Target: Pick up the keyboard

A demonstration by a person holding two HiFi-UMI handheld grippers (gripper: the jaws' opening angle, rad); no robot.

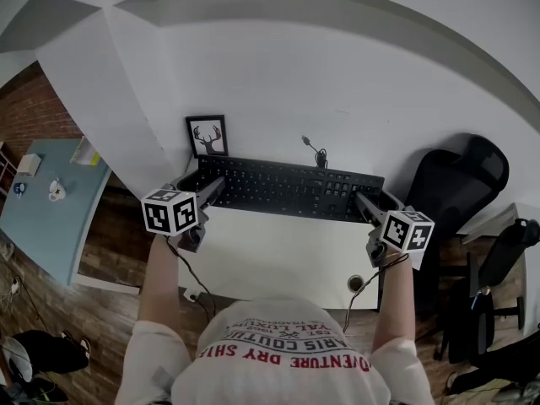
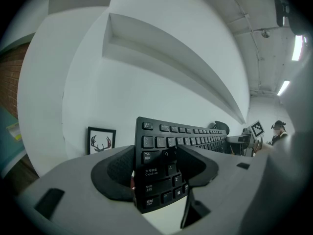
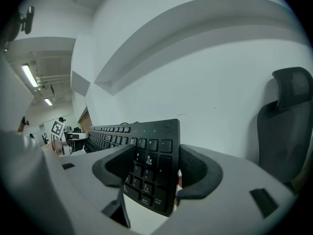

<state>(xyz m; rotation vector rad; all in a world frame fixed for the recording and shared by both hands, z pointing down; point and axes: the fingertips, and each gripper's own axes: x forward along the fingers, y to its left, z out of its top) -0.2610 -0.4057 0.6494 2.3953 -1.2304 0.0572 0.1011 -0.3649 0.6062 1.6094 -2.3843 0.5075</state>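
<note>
A long black keyboard (image 1: 287,188) stretches across the back of the white desk (image 1: 278,251), with one gripper at each end. My left gripper (image 1: 207,191) is shut on its left end. In the left gripper view the keyboard (image 2: 161,141) stands on edge between the dark pads (image 2: 120,173), keys facing the camera. My right gripper (image 1: 364,202) is shut on the number-pad end. In the right gripper view that end of the keyboard (image 3: 151,170) is clamped between the pads (image 3: 198,173). I cannot tell whether the keyboard touches the desk.
A framed antler picture (image 1: 207,136) leans on the white wall behind the keyboard's left end. A dark cable (image 1: 314,152) lies behind its middle. A black office chair (image 1: 456,184) stands to the right, and a blue table (image 1: 42,209) to the far left. The desk has a cable hole (image 1: 355,283).
</note>
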